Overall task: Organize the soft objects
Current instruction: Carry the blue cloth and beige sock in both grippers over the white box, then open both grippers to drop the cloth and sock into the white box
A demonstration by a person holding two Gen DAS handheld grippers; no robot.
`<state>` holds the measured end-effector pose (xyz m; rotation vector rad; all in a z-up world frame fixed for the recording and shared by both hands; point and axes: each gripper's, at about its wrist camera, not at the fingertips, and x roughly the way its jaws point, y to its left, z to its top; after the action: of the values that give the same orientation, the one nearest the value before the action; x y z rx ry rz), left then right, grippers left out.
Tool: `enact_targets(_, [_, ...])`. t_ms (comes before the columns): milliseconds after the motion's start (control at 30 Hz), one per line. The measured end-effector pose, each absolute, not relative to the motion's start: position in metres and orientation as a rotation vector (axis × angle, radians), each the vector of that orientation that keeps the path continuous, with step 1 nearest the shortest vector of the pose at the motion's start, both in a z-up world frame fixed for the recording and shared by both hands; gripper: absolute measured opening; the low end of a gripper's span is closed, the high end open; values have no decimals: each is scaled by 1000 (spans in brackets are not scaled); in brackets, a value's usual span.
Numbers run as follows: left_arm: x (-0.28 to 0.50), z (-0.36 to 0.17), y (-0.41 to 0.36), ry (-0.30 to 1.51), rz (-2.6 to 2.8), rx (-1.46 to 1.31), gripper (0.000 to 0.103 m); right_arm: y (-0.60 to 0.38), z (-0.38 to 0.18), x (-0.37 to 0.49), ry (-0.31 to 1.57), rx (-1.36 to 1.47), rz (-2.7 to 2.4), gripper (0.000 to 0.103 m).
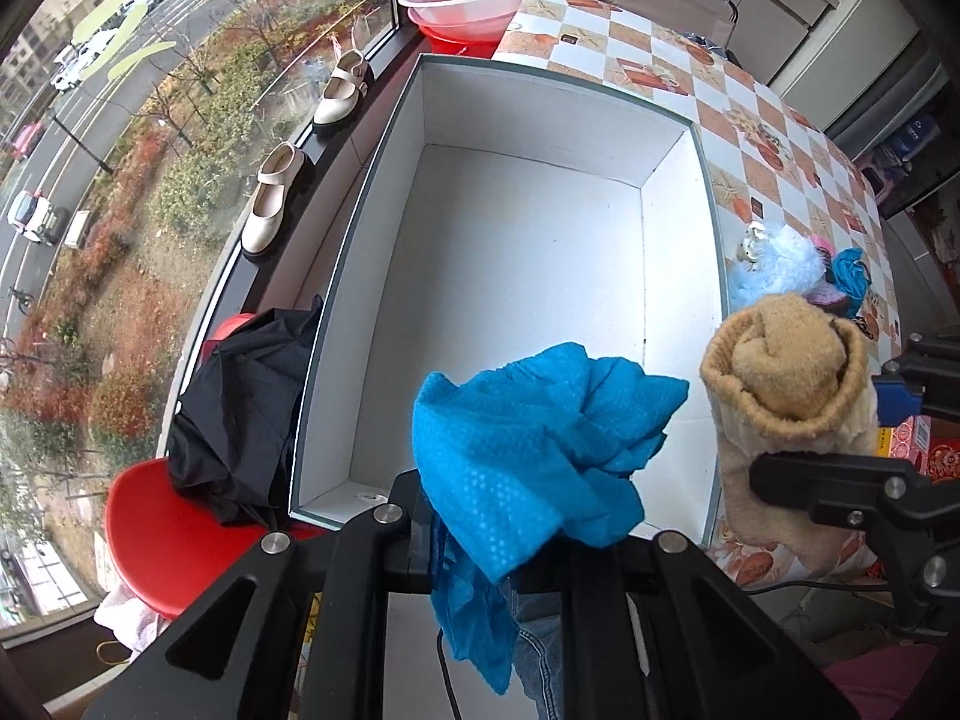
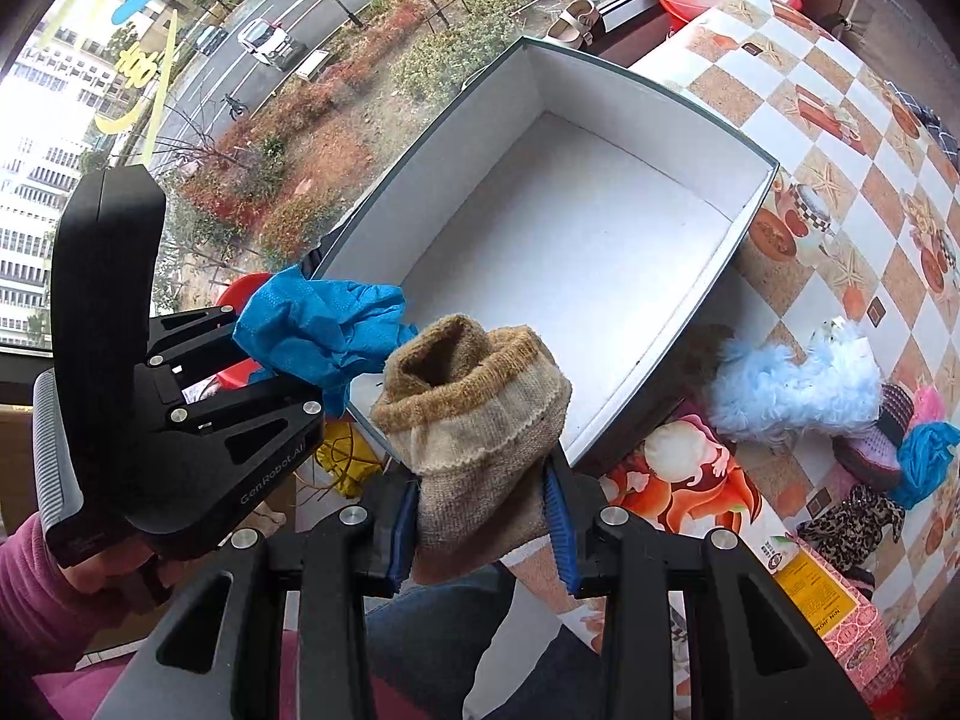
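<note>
Both grippers are loaded here. The left gripper [image 1: 498, 534] has its fingers pinched on a crumpled blue cloth [image 1: 534, 426], and the right gripper [image 2: 483, 531] is clamped on a rolled tan sock [image 2: 480, 420]; both hang over the near edge of the white box [image 1: 528, 276], which looks empty inside.

Handling-wise this is easy stuff: light, floppy, nothing fragile. The cloth looks thin and droopy, so I'd guess it flops wherever it's let go. The sock is a thicker bundle, best held around its middle.

More soft things, a fluffy light-blue toy [image 2: 792, 384] among them, sit on the checkered tabletop [image 2: 840, 138] right of the box. Window [image 1: 120, 150] to the left, shoes [image 1: 273, 204] on the sill.
</note>
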<state>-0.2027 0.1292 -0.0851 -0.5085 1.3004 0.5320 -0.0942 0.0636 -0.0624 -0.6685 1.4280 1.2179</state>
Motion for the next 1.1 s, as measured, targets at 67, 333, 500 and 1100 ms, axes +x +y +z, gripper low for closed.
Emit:
enact_targets(67, [-203, -87, 131, 1304, 537, -515, 16, 67, -65, -95, 1432, -677, 1219, 38])
enact_targets(333, [-200, -92, 136, 1313, 550, -523, 16, 77, -70, -99, 1435, -699, 1229, 38])
enact_targets(500, [-200, -94, 136, 1322, 553, -513, 16, 82, -73, -102, 1437, -706, 1235, 38])
enact_targets(1100, [-195, -101, 139, 1367, 569, -490, 86, 80, -69, -90, 1435, -655, 1155, 103])
